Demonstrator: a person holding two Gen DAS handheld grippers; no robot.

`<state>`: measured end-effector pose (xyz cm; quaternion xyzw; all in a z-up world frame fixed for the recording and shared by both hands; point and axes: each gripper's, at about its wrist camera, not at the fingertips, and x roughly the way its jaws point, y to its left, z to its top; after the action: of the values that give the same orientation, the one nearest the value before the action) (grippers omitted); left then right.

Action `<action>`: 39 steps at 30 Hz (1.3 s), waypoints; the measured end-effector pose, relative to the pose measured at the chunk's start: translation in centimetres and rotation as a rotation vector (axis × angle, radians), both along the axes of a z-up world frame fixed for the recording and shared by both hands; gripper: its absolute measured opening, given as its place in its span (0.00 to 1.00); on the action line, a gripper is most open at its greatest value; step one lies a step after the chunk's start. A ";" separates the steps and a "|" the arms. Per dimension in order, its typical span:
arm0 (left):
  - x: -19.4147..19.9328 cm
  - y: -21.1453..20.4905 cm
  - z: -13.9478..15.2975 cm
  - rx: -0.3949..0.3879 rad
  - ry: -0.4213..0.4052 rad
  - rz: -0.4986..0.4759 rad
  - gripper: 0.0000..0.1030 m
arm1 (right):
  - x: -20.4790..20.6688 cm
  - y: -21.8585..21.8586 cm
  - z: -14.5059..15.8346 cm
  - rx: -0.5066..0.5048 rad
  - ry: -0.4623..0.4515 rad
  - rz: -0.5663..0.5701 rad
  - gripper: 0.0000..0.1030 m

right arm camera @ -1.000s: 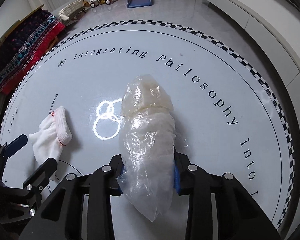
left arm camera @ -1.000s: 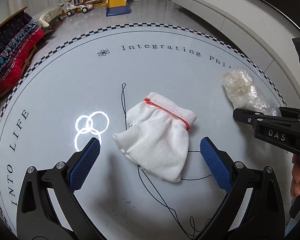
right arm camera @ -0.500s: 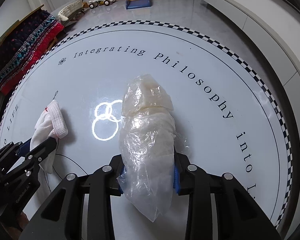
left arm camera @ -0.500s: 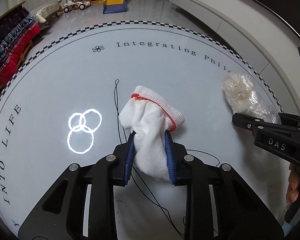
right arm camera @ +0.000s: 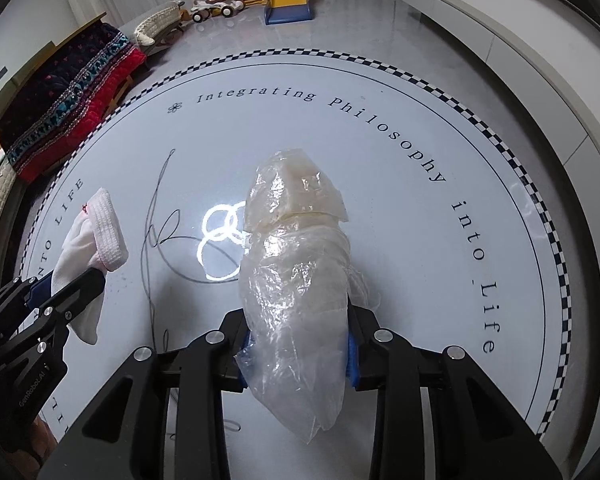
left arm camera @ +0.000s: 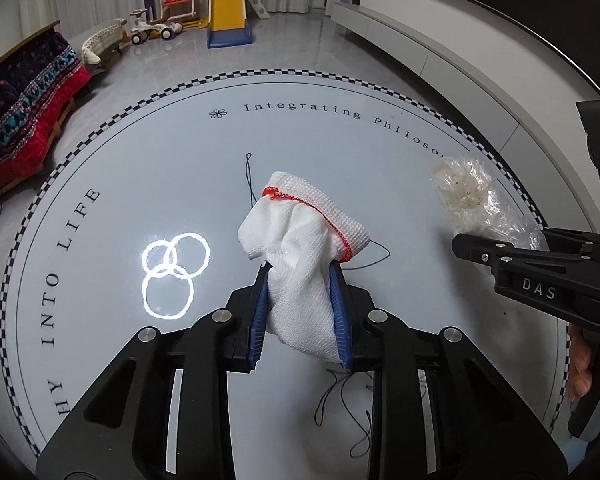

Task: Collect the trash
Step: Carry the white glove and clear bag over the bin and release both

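My left gripper [left arm camera: 300, 312] is shut on a white knitted glove [left arm camera: 304, 248] with a red-stitched cuff and holds it lifted off the round table [left arm camera: 140, 168]. The glove also shows at the left of the right wrist view [right arm camera: 88, 256], held in the left gripper [right arm camera: 66, 294]. My right gripper [right arm camera: 298, 340] is shut on a crumpled clear plastic bag [right arm camera: 296, 264] and holds it above the table. The bag [left arm camera: 472, 196] and the right gripper [left arm camera: 508, 256] show at the right of the left wrist view.
A long black thread [left arm camera: 252, 184] lies looped on the table [right arm camera: 420, 240], also seen in the right wrist view [right arm camera: 156, 232]. Lamp glare rings [left arm camera: 172, 272] shine on the top. Beyond the checkered rim are a red patterned sofa [left arm camera: 24, 96] and toy slide [left arm camera: 228, 12].
My left gripper closed on the glove, which lay flat a second ago, and raised it off the table. The right gripper kept hold of the plastic bag.
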<state>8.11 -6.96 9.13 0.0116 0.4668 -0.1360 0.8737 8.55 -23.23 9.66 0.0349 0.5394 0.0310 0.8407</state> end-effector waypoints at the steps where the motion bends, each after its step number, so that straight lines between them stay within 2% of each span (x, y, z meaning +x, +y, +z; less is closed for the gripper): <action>1: -0.8 0.2 0.2 -0.001 -0.002 0.004 0.27 | -0.8 0.3 0.5 0.004 -0.006 0.007 0.34; 12: -8.4 3.9 3.2 -0.015 -0.054 0.047 0.27 | -8.6 5.7 3.7 0.021 -0.054 0.118 0.34; 20: -13.1 7.9 4.5 -0.021 -0.088 0.086 0.28 | -13.1 9.3 4.6 0.040 -0.079 0.176 0.34; 29: -18.2 13.0 4.0 -0.024 -0.113 0.168 0.29 | -17.8 14.7 4.2 0.040 -0.083 0.272 0.34; 39: -25.1 22.1 2.4 0.010 -0.134 0.338 0.29 | -22.6 25.3 2.3 0.065 -0.045 0.486 0.35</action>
<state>-16.94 15.11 11.55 -0.0535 0.4035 0.0164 0.9133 -14.04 2.07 11.97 -0.0697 0.5117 0.2505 0.8189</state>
